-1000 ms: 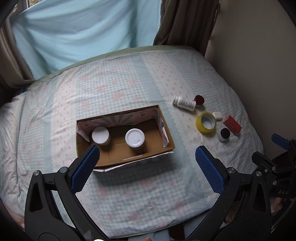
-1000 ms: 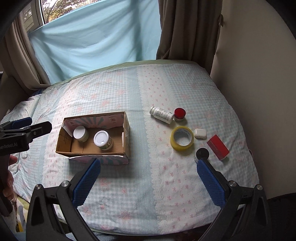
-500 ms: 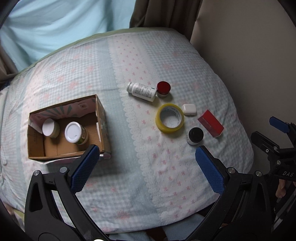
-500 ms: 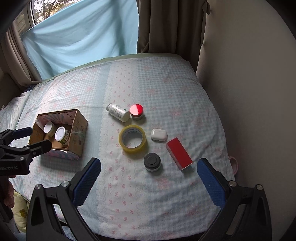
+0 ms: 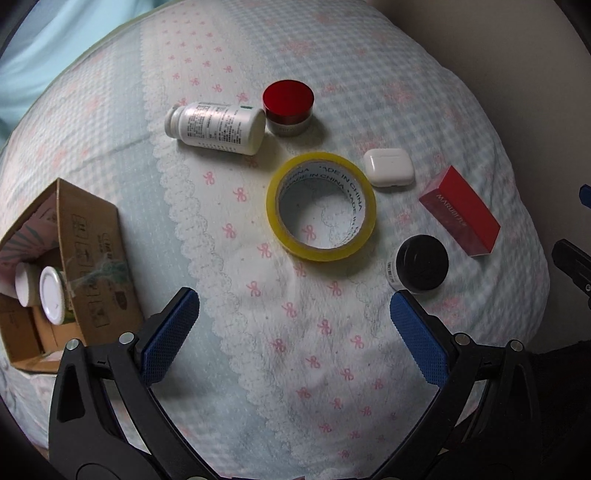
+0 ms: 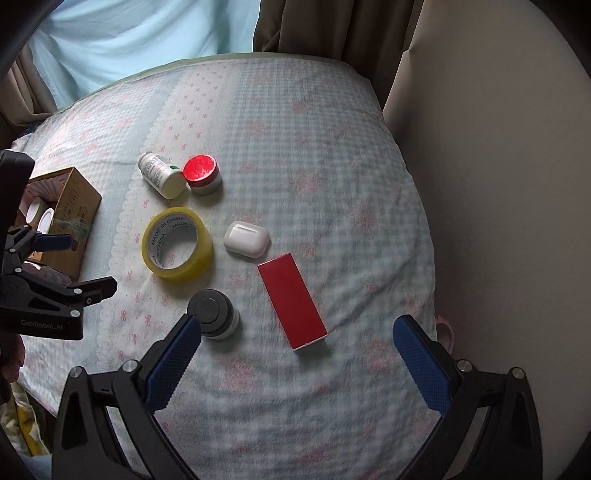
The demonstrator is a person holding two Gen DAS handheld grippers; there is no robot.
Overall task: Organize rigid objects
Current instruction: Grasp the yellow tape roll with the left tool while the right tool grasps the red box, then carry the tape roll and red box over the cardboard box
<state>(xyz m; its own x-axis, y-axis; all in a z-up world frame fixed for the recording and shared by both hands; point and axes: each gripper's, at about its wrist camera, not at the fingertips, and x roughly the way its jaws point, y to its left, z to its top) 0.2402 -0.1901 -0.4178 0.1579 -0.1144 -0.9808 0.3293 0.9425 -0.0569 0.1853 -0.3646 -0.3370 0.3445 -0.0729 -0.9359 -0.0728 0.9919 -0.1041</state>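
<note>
On the bed lie a yellow tape roll (image 5: pixel 320 205) (image 6: pixel 178 244), a white pill bottle (image 5: pixel 218 127) (image 6: pixel 161 180) on its side, a red-lidded jar (image 5: pixel 289 107) (image 6: pixel 201 174), a white earbud case (image 5: pixel 388 167) (image 6: pixel 246 239), a red box (image 5: pixel 460 210) (image 6: pixel 291 300) and a black-lidded jar (image 5: pixel 420 263) (image 6: pixel 214 314). A cardboard box (image 5: pixel 92 254) (image 6: pixel 70 210) at the left holds two white-lidded jars (image 5: pixel 40 290). My left gripper (image 5: pixel 293 328) is open and empty, just short of the tape. My right gripper (image 6: pixel 295 350) is open and empty, just short of the red box.
A beige wall (image 6: pixel 498 166) borders the bed on the right. Brown curtains (image 6: pixel 332 29) and a light blue sheet (image 6: pixel 129 37) hang at the far end. The left gripper's body (image 6: pixel 44 295) shows at the left of the right wrist view.
Both grippers have moved right and closer to the loose objects. The cardboard box has slid to the left edge of both views. Both stay open.
</note>
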